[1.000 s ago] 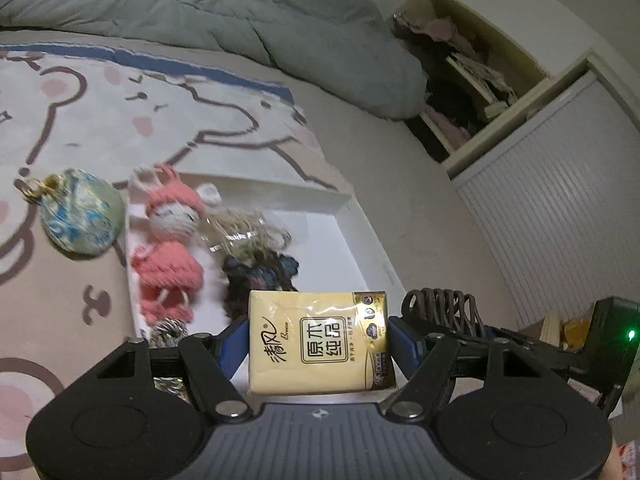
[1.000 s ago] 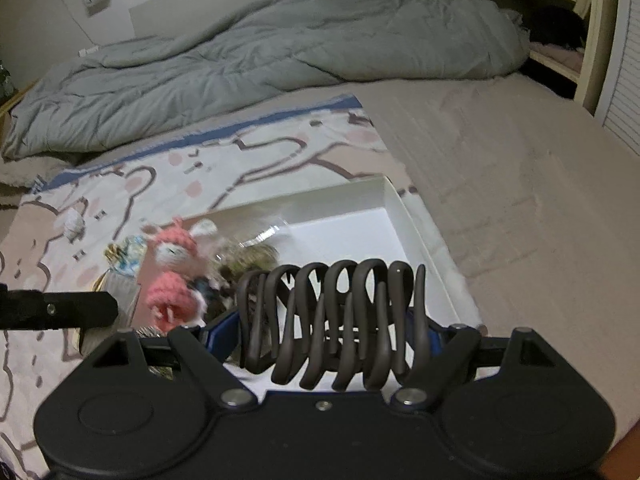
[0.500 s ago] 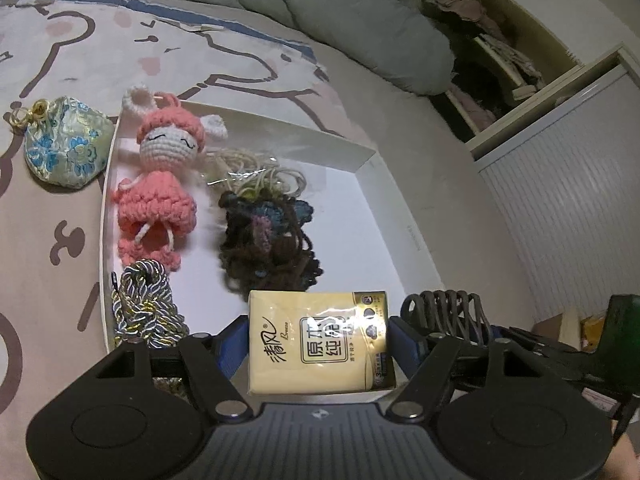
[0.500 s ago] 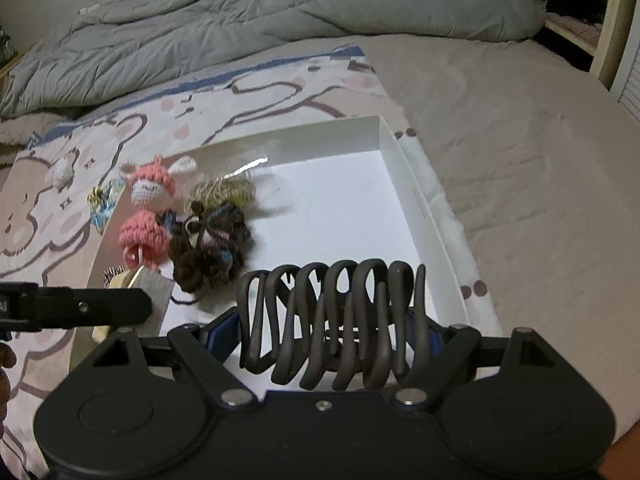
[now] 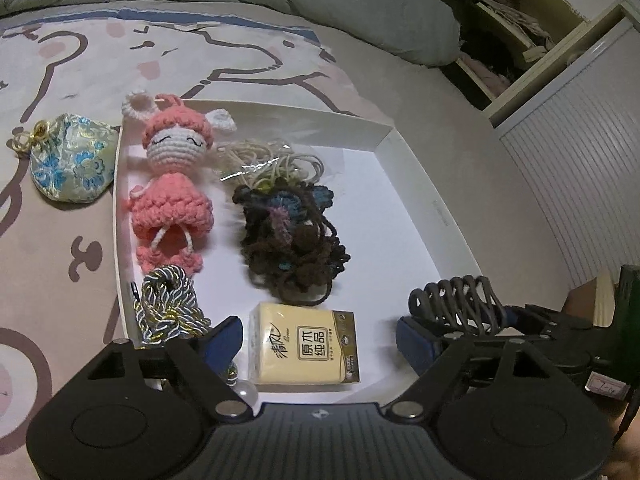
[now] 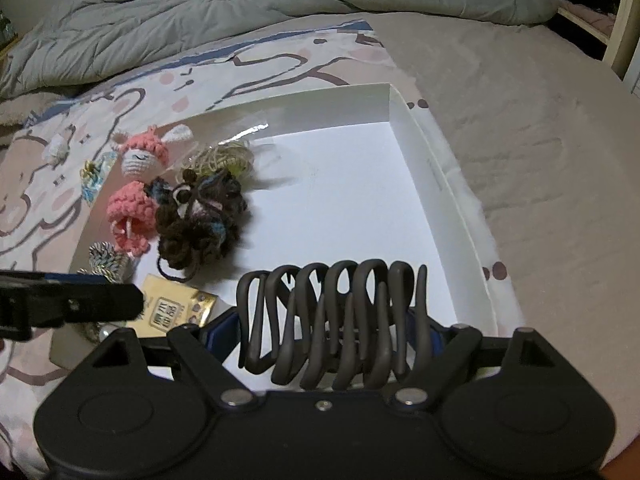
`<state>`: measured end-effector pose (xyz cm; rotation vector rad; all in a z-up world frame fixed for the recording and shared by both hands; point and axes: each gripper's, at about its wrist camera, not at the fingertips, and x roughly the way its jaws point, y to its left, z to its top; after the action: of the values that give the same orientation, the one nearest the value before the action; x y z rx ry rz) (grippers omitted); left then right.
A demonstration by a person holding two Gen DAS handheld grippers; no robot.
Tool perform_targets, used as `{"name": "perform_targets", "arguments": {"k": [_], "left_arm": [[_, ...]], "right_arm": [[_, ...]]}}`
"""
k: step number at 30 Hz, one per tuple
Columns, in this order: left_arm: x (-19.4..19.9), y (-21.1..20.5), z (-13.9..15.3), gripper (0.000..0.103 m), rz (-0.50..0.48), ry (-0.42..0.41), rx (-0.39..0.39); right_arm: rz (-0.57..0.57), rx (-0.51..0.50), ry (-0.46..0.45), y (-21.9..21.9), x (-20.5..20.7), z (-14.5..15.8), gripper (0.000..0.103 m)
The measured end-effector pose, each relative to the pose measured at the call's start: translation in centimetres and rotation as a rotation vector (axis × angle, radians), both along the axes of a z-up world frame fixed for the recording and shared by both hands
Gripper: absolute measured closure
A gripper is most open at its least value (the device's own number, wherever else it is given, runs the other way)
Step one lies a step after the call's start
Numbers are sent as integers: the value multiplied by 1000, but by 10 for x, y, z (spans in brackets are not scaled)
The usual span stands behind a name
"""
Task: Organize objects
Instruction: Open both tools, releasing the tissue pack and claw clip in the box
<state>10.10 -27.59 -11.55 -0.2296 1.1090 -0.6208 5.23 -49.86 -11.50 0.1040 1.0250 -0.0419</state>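
Yellow tissue pack (image 5: 305,347) lies flat on the floor of the white box (image 5: 436,216), between my left gripper (image 5: 320,338) fingers but clear of both pads: the jaws have just been opening and there is a gap on each side, wider at 3 o'clock. Pack released, I judge. Its long axis runs 9 to 3 in the left wrist view, square across the jaw line, so backing straight out toward 6 o'clock should clear it. The silver-gold cord bundle (image 5: 170,306) sits touching the left finger at 9 o'clock; snag risk on withdrawal.

Right gripper (image 6: 324,328) is clamped on the dark wavy hair clip (image 6: 330,320), its loops standing up between the pads, long axis 9 to 3. It hangs tilted steeply down over the near edge of the box, bare white floor ahead at 12 o'clock. From the left camera the clip sits at 3 o'clock, just beside the pack. That empty patch is the drop spot, I reckon; the right hand is nearer.

Already in the box: pink crochet doll (image 5: 172,184) at 10 o'clock and dark yarn piece (image 5: 290,232) at 12, pale cord loops (image 5: 272,160) behind it. Brocade pouch (image 5: 70,168) is outside the box on the bedspread (image 5: 72,52), at 10 o'clock, nearer the left hand.
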Motion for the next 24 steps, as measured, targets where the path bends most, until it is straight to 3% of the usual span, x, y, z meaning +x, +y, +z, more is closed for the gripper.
{"name": "perform_targets", "arguments": {"k": [4, 24], "left_arm": [[0, 0, 2, 19, -9, -11, 16], [-1, -2, 11, 19, -42, -54, 54]], "right_arm": [[-12, -20, 17, 0, 1, 0, 6], [-90, 45, -68, -13, -11, 23, 6]]}}
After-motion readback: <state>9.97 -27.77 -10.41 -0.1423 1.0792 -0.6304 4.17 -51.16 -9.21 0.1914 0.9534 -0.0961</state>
